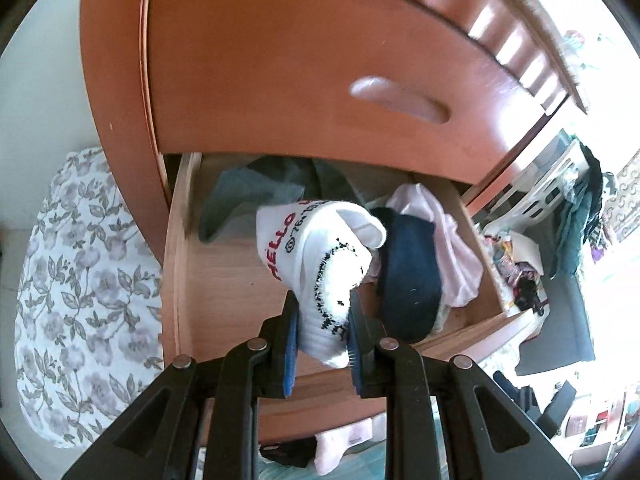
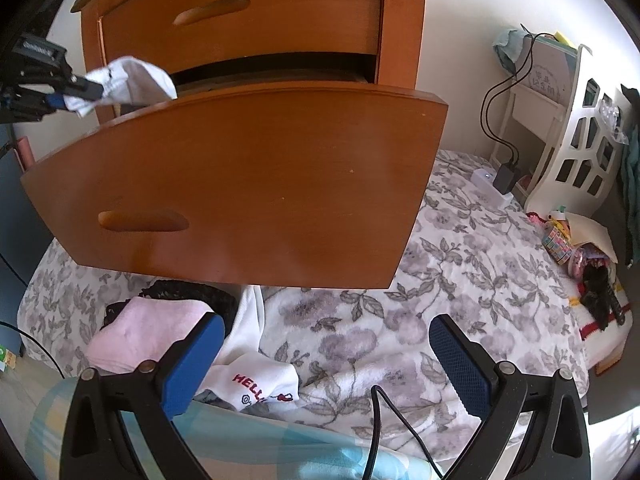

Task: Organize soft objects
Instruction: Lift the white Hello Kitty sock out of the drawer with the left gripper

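Observation:
My left gripper (image 1: pixel 322 320) is shut on a white sock (image 1: pixel 320 256) with red "HELLO" lettering and holds it over the open wooden drawer (image 1: pixel 180 264). The drawer holds a dark blue garment (image 1: pixel 412 276), a pale pink one (image 1: pixel 456 248) and a grey-green cloth (image 1: pixel 240 204). In the right wrist view the left gripper (image 2: pixel 80 88) shows at upper left with the sock (image 2: pixel 132 80) above the drawer front (image 2: pixel 248 184). My right gripper (image 2: pixel 326 360) is open and empty above the bed. A second white sock (image 2: pixel 260 384), a pink sock (image 2: pixel 144 332) and a black item (image 2: pixel 192 292) lie below the drawer.
The orange wooden dresser (image 1: pixel 304 60) has a shut drawer above the open one. A floral blanket (image 2: pixel 440 288) covers the bed. A white shelf (image 2: pixel 576 148), a power strip with a charger (image 2: pixel 500 180) and small toys (image 2: pixel 576 248) are to the right. A black cable (image 2: pixel 380 420) runs by my right gripper.

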`<state>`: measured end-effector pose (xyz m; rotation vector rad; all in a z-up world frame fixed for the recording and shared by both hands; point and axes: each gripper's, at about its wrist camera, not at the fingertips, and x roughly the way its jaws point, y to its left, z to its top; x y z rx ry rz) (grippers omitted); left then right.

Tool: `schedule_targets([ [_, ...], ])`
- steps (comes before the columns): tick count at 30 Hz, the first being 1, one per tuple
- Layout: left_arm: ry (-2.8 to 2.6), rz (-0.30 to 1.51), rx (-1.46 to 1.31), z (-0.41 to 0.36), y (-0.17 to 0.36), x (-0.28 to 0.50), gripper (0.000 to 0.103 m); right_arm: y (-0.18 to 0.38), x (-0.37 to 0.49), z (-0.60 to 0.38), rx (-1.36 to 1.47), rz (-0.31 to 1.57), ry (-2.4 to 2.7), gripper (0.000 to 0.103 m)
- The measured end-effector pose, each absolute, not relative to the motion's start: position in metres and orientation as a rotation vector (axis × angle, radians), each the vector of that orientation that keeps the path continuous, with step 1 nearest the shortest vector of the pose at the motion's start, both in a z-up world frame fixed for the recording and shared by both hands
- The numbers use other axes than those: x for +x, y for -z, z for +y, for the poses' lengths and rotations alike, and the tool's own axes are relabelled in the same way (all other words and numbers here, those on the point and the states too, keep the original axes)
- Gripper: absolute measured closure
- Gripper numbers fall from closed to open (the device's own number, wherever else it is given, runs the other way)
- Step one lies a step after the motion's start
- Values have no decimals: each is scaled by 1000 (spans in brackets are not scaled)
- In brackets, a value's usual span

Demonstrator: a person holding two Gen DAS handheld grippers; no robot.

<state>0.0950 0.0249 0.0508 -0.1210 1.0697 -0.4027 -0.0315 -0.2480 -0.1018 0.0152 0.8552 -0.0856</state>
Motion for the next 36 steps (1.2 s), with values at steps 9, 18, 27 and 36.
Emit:
schedule_targets([
  [9, 423, 930, -104, 22, -93, 72, 81, 102, -31, -247, 13, 855, 86, 0],
  [18, 431, 807, -81, 21, -132, 48, 81, 102, -31, -247, 14, 855, 86, 0],
  [27, 454, 708, -64, 16, -163, 25, 81, 102, -32, -247, 13, 854, 87, 0],
  [36, 474, 657, -40, 11, -173, 4, 81, 101, -31, -248, 12, 853, 87, 0],
])
